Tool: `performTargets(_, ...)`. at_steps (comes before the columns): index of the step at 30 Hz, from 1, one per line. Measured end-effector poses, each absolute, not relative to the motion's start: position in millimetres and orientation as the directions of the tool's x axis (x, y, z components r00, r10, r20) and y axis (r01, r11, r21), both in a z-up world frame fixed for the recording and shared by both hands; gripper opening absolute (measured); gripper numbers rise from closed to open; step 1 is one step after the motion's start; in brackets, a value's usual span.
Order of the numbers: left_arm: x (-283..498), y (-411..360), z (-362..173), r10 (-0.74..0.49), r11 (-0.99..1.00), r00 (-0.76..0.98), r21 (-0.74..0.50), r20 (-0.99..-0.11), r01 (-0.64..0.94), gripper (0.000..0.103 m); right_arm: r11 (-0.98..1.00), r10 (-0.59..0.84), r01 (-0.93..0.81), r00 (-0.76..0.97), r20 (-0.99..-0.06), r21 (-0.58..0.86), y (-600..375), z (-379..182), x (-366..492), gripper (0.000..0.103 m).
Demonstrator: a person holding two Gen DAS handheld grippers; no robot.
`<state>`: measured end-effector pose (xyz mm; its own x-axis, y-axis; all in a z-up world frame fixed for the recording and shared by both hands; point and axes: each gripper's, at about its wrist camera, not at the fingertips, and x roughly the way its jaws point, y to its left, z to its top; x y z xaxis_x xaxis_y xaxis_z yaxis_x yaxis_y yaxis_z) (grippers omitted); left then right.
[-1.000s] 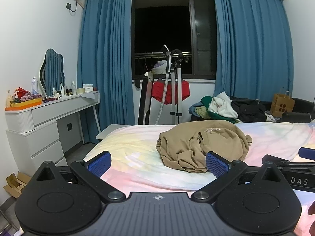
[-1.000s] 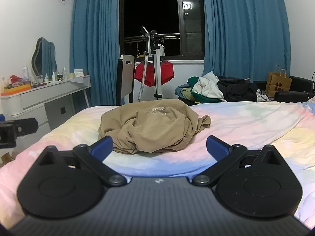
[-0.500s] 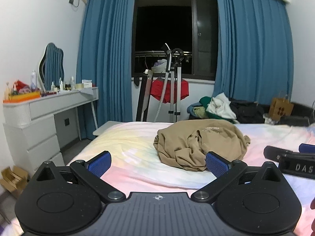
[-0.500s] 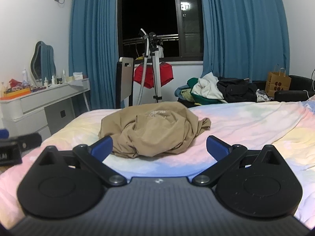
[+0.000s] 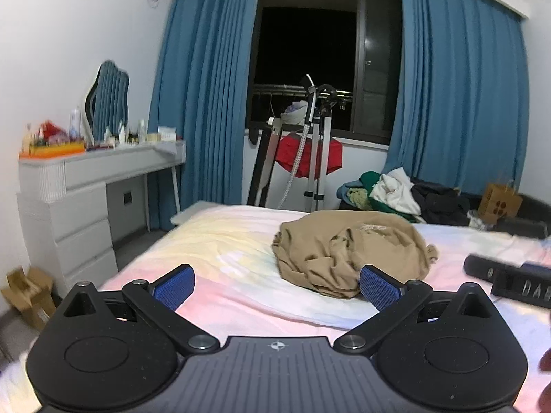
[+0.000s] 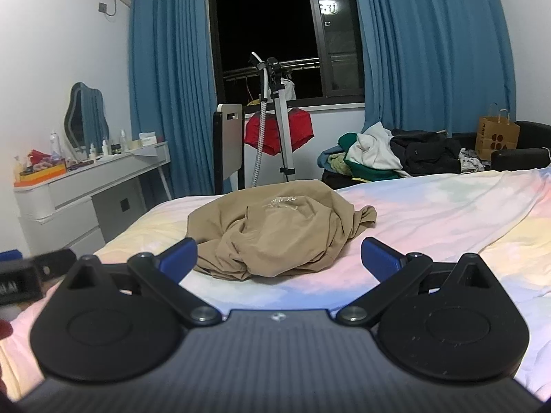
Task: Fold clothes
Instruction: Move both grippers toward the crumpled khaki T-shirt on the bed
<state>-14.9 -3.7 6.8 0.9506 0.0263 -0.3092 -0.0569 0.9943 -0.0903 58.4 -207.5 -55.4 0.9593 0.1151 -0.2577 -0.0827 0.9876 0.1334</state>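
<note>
The left gripper (image 5: 277, 287) hangs low over the near edge of the bed (image 5: 220, 241), its blue-padded fingers (image 5: 174, 287) spread wide with nothing between them. Ahead of it a tan garment (image 5: 351, 251) lies crumpled in a heap on the pastel sheet, its near edge just beside the right-hand pad in this view. The right gripper (image 5: 509, 277) enters from the right border, blurred, so how its fingers stand cannot be told. Left of the bed stands a white table (image 5: 86, 186) with drawers, bottles and a wavy mirror (image 5: 108, 101). Behind the bed, blue curtains (image 5: 206, 96) frame a dark window, with a steamer stand (image 5: 318, 144), a red garment (image 5: 310, 156), a pile of clothes (image 5: 396, 192) and a paper bag (image 5: 499, 203).
</note>
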Motion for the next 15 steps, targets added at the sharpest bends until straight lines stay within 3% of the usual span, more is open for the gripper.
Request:
performTargets(6,-23,-12,25,0.023,0.981,0.943,-0.174,-0.332,-0.085,0.103,0.972,0.171,-0.123,0.955,-0.242,0.202,-238,-49,53,0.103)
performTargets(15,-29,-41,39,0.084,0.984,0.95,-0.127,-0.299,-0.127,0.103,0.947,0.173,-0.099,0.959,-0.226,0.307,-264,-47,52,0.103)
